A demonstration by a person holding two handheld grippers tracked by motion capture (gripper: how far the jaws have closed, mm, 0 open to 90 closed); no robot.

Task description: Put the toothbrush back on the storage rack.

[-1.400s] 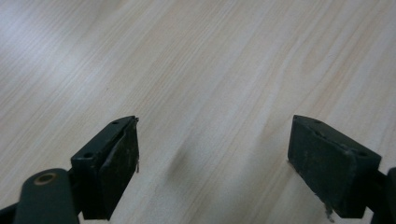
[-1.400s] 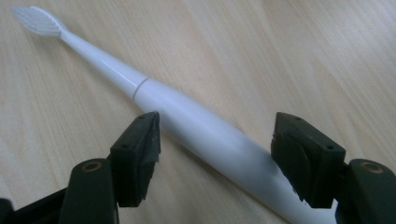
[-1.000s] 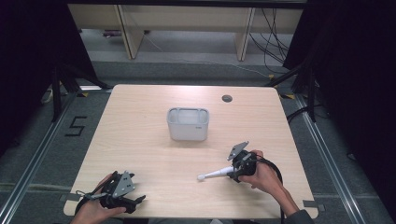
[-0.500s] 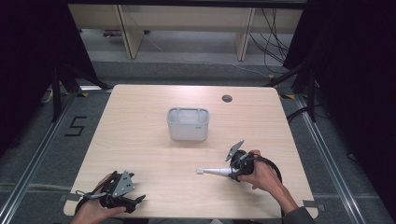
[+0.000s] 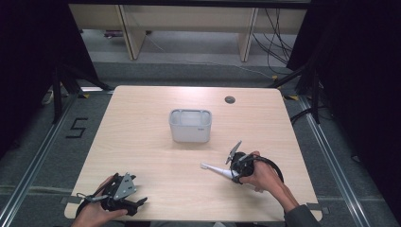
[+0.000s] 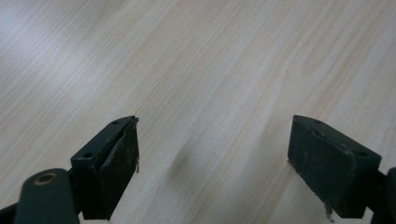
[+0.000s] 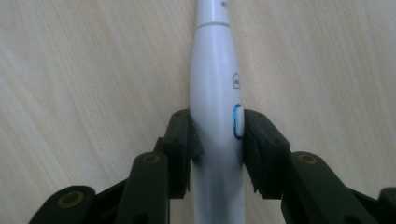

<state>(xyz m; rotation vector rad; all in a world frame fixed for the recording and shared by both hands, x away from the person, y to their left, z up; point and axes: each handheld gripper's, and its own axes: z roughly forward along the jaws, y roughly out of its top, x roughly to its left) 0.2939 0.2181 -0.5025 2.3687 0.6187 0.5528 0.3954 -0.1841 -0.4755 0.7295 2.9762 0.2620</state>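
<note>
While the right claw [image 5: 235,171] sits low over the desk [image 5: 142,132] near its right front corner, it is clamped on a white electric toothbrush [image 5: 218,170]. From the high view, the toothbrush lies nearly flat, its thin head end pointing left toward the middle of the desk and its thick handle running back into the claw and the hand [image 5: 263,177] behind it. Seen along the right claw [image 7: 215,140] itself, the two black jaws press against either side of the toothbrush [image 7: 215,93] handle, one of them right at the small blue-ringed button, and the handle runs straight up between them over the pale wood. Whether the toothbrush rests on the desk or hangs just above it, I cannot tell.

Over at the left front corner, the left claw [image 5: 125,201] lies in the other hand [image 5: 92,213], well apart from the toothbrush. Its own view shows the left claw [image 6: 212,163] with jaws spread wide, bare wood grain between them.

A grey tub [image 5: 190,125] stands near the middle of the desk, toward the far side, well apart from both claws. A small dark round hole [image 5: 230,100] sits close to the far edge, right of the tub.
</note>
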